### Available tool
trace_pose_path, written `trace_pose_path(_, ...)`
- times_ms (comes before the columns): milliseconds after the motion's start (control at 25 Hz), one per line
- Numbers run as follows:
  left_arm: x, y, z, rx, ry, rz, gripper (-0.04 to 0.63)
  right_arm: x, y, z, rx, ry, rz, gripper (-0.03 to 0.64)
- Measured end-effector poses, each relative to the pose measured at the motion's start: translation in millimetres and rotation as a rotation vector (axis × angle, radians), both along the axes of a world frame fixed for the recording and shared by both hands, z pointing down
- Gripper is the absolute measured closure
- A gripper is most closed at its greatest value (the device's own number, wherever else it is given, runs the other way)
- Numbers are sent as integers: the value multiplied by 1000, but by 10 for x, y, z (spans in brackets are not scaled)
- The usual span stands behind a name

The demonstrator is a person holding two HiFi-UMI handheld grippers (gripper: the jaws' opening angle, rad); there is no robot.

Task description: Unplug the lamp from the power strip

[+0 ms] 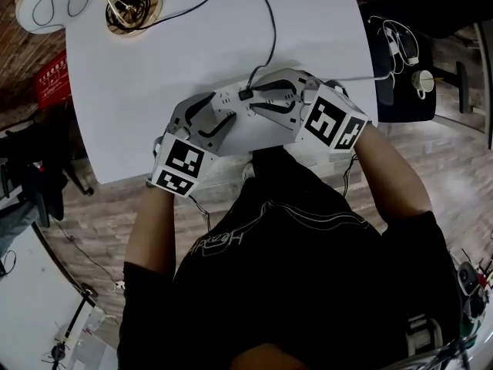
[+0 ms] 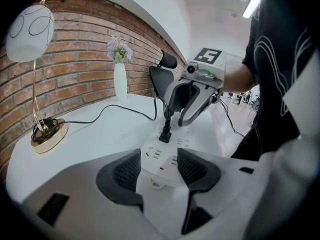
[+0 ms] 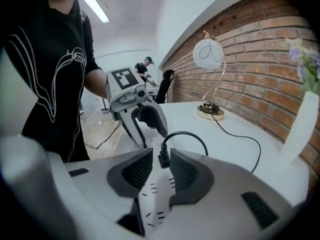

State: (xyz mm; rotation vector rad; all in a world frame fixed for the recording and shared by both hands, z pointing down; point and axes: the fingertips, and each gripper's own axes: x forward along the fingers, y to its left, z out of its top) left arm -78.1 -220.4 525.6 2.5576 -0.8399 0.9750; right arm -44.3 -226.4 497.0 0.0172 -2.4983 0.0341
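Note:
A white power strip [image 1: 235, 99] lies near the front edge of the white table [image 1: 123, 91]. The lamp's black plug [image 1: 245, 94] stands in it, and its cord runs back to the gold lamp base [image 1: 132, 6]. My left gripper [image 2: 160, 169] is shut on the near end of the power strip [image 2: 161, 153], a pad on each side. My right gripper [image 3: 161, 166] comes from the opposite end. Its jaws straddle the plug [image 3: 164, 157] with a narrow gap, not clamped. In the left gripper view, my right gripper [image 2: 176, 120] has its tips at the top of the plug [image 2: 165, 134].
The lamp [image 2: 30, 31] with its white globe shade stands at the far left of the table. A white vase [image 2: 120, 81] of flowers stands by the brick wall. A black office chair [image 1: 404, 60] stands to the table's right. The person's body is close against the front edge.

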Motion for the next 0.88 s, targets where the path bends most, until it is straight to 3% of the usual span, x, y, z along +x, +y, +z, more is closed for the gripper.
trace_pose_path(280,-1,-3,1,4,2,3,374,-136,13,150,44,40,-57,541)
trace_pose_path(880,-2,-20,-7,25,11,12,374,-214,-14,210,116,41,-78,578)
